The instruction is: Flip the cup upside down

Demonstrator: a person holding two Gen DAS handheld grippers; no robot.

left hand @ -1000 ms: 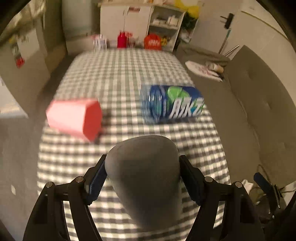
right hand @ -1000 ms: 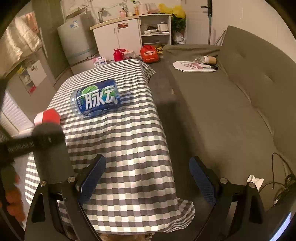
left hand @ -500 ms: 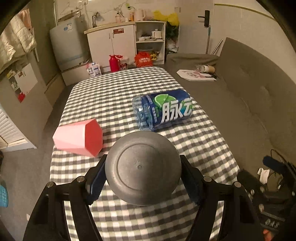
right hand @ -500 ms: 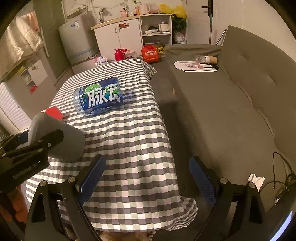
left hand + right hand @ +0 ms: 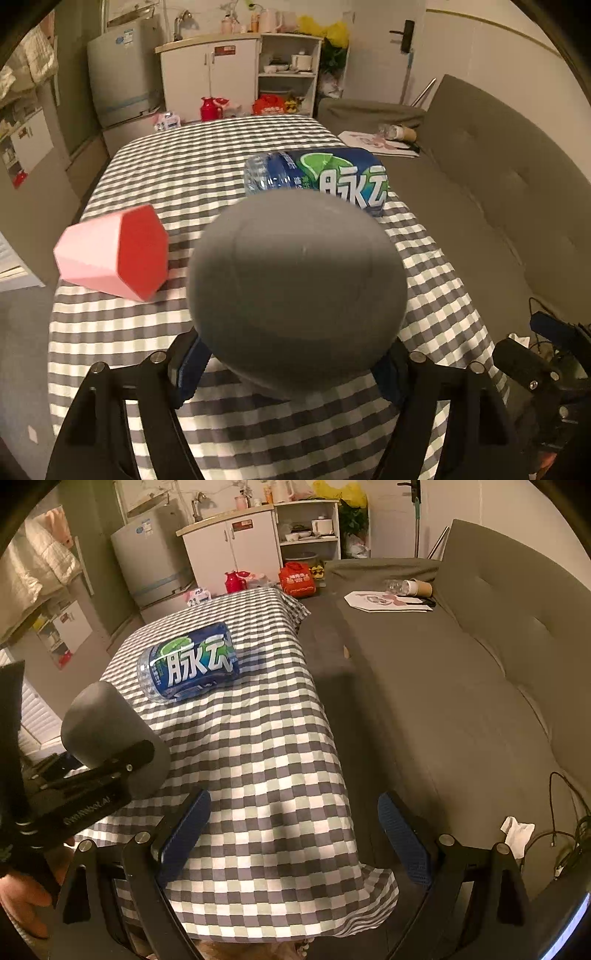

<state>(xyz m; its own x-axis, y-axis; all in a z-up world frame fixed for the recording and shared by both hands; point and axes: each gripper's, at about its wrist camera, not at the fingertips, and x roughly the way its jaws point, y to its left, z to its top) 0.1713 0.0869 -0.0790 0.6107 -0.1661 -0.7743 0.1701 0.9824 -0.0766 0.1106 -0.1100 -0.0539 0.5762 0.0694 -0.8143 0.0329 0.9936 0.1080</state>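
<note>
Here, one grey cup (image 5: 295, 288), one pink cup (image 5: 110, 253).

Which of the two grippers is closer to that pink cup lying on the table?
Left. The left gripper, clamped on the grey cup, is just right of the pink cup. The right gripper hangs open off the table's sofa-side corner, farther away.

two cups (image 5: 295, 288) (image 5: 114, 251), one bottle (image 5: 325, 177)
</note>
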